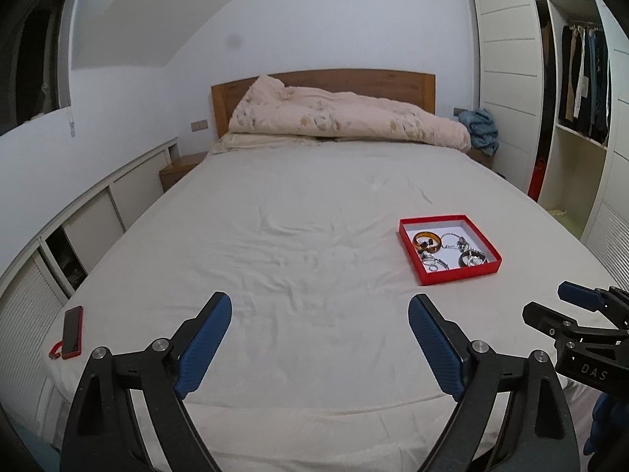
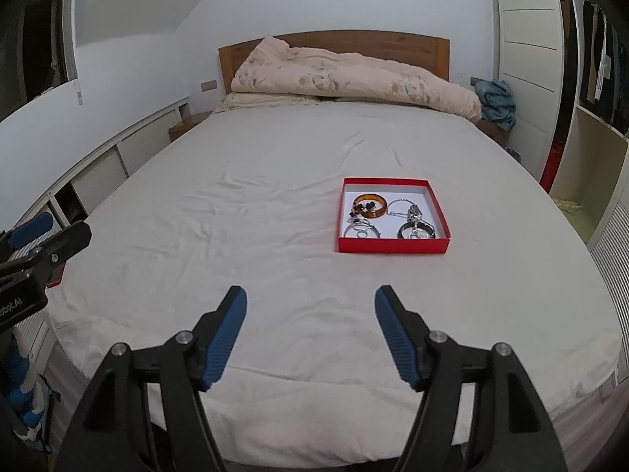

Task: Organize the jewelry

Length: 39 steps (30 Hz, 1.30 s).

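Observation:
A shallow red box (image 1: 460,277) (image 2: 393,246) with a white inside lies on the bed (image 1: 295,255) (image 2: 236,216). In it are an amber bangle (image 1: 427,241) (image 2: 370,205), a black bangle (image 1: 469,258) (image 2: 416,231), silver rings (image 1: 432,265) (image 2: 361,231), a silver chain piece (image 1: 458,240) (image 2: 411,210) and small dark pieces. My left gripper (image 1: 319,314) is open and empty above the bed's near edge, left of the box. My right gripper (image 2: 310,306) is open and empty, short of the box. Each gripper also shows at the edge of the other's view.
A red phone (image 1: 72,331) lies at the bed's near left corner. A rolled quilt (image 1: 346,118) (image 2: 354,74) lies against the wooden headboard. Low cabinets (image 1: 78,228) run along the left. A wardrobe (image 1: 578,98) with hanging clothes stands at the right.

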Available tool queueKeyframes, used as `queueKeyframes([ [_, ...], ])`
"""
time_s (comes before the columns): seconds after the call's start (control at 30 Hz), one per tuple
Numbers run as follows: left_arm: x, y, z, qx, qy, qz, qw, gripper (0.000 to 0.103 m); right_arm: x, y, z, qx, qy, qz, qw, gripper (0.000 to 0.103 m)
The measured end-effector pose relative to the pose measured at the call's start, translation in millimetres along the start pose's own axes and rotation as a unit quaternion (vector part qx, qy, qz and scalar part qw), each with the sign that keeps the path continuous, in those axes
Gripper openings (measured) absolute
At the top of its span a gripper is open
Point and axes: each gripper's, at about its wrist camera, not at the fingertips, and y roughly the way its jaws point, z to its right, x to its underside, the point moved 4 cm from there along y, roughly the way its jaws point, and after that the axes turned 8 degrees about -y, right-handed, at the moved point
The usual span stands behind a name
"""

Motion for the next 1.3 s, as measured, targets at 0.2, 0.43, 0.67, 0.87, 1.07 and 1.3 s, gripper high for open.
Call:
queueKeyframes([
  [0.2,3.1,-20.3,-4.9,0.002,-0.006,0.014,0.9999,0.092,0.7,-15.1,-4.6,0.007,0.0,0.012,1.0,0.069],
  [0.43,5.5,-36.6,-6.7,0.001,-0.006,0.026,0.9996,0.094,3.5,-25.9,-7.9,0.015,-0.004,0.02,1.0,0.07],
  [0.67,4.8,-42.8,-8.0,-0.001,-0.012,0.033,0.9994,0.096,5.6,-31.0,-8.8,0.021,-0.005,0.025,0.999,0.07],
  [0.87,5.9,-44.7,-6.3,-0.002,-0.013,0.033,0.9993,0.1,6.9,-38.4,-10.2,0.029,-0.005,0.039,0.999,0.08],
  [1.07,7.0,-45.1,-8.5,-0.003,-0.019,0.032,0.9993,0.102,7.2,-40.2,-10.3,0.032,-0.006,0.043,0.999,0.082],
  [1.3,9.9,-42.5,-9.3,-0.003,-0.021,0.028,0.9994,0.102,8.9,-35.9,-11.0,0.035,-0.01,0.037,0.999,0.082],
])
